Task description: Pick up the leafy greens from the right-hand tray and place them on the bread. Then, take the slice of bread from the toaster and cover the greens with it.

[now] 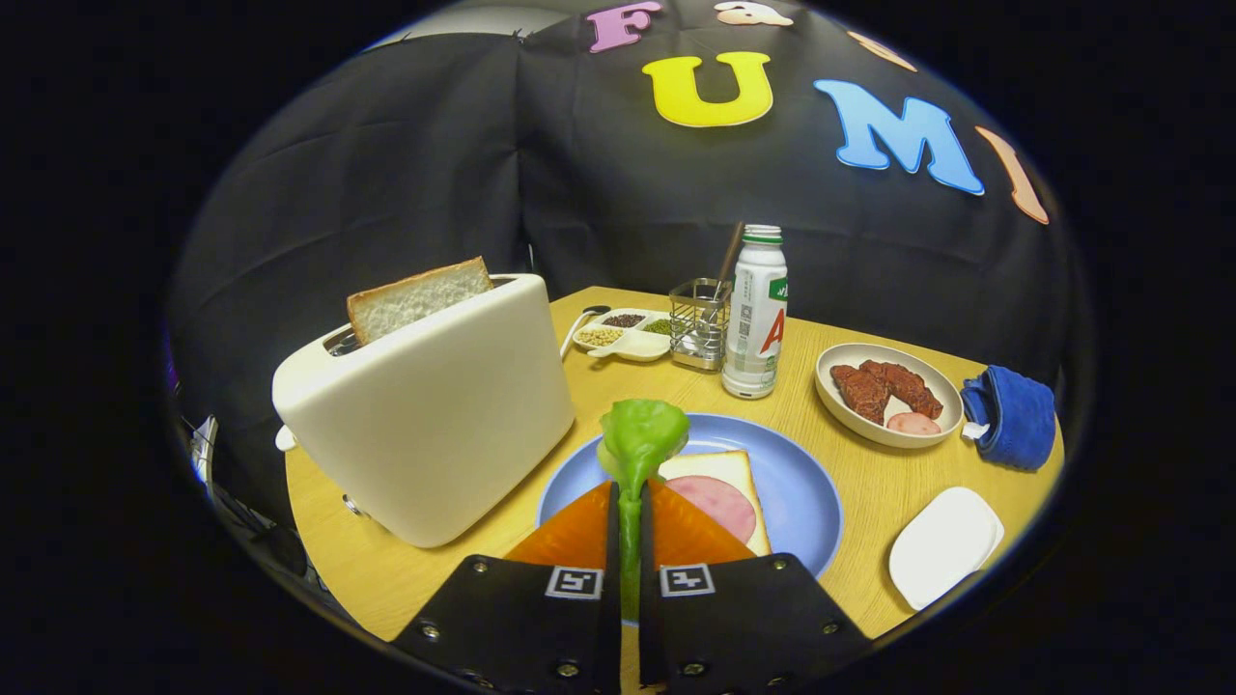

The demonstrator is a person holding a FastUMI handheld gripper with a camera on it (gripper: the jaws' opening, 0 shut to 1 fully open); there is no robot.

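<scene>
My gripper is shut on the stem of the leafy greens, whose green leaf sticks up just ahead of the fingertips. Below and beyond the fingers lies a blue plate with a slice of bread on it, and a round pink slice of ham rests on that bread. The greens hang above the plate's near-left part, over the bread's left edge. To the left stands a cream toaster with a second slice of bread sticking out of its slot.
Beyond the plate stand a white bottle, a wire holder and a divided dish of grains. To the right are a bowl of meat, a blue cloth and a white tray near the round wooden table's edge.
</scene>
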